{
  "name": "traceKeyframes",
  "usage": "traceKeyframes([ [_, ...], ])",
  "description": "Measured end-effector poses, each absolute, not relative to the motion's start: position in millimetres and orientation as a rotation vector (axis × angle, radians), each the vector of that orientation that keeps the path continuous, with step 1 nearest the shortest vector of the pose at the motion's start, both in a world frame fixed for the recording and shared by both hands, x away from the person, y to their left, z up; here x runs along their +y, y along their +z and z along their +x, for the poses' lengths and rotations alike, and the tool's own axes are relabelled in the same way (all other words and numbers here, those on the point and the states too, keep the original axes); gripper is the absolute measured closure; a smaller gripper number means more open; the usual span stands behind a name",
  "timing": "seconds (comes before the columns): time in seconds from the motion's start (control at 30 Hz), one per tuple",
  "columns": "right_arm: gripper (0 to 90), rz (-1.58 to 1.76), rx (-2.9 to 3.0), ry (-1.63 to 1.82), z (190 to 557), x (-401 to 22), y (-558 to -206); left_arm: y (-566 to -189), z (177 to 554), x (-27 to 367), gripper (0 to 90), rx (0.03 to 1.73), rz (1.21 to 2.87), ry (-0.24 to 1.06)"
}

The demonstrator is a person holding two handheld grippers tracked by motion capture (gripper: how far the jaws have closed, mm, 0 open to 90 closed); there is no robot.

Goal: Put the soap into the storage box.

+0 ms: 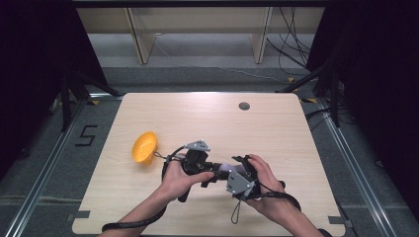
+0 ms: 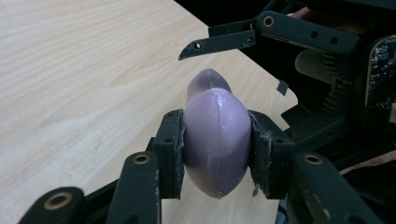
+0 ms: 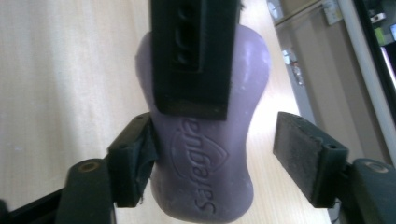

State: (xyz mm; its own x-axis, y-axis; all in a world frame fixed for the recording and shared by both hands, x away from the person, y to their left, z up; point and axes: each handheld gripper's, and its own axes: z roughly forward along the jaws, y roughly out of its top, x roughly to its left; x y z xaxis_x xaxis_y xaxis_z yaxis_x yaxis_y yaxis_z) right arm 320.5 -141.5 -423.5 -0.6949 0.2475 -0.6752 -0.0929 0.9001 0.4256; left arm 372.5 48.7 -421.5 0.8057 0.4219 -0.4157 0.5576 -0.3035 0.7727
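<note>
Handover mid-way: L gripper [image 2: 215, 156] clamps purple soap bar [image 2: 217, 140]; R gripper [image 3: 215, 163] open, pads off soap. Left: carry to yellow dish [image 1: 145, 147], 9 o'clock on table [image 1: 276, 128].

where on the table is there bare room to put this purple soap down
The wooden table is bare across its far half, from the orange bowl to the round grommet, and along the right edge. It is crowded near the front centre, where the left gripper clamps the purple soap and the right gripper stands open around it.
</note>
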Motion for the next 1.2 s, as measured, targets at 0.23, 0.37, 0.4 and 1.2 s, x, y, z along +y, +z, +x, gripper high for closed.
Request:
traceKeyframes([
  [0.23, 32.3, 0.087, 2.254, 0.553, 320, -145, -420, -419, 368, 51, 59.0, 0.693, 1.967, -0.028],
  [0.37, 32.4, 0.056, 2.247, 0.568, 320, -147, -416, -420, 368, 54, 59.0, 0.696, 1.964, 0.004],
  [0.4, 32.3, 0.116, 2.256, 0.572, 317, -148, -417, -420, 367, 55, 59.0, 0.714, 1.956, 0.013],
  [1.2, 33.6, 0.235, 2.265, 0.634, 316, -175, -422, -414, 361, 80, 59.1, 0.736, 1.963, 0.166],
])
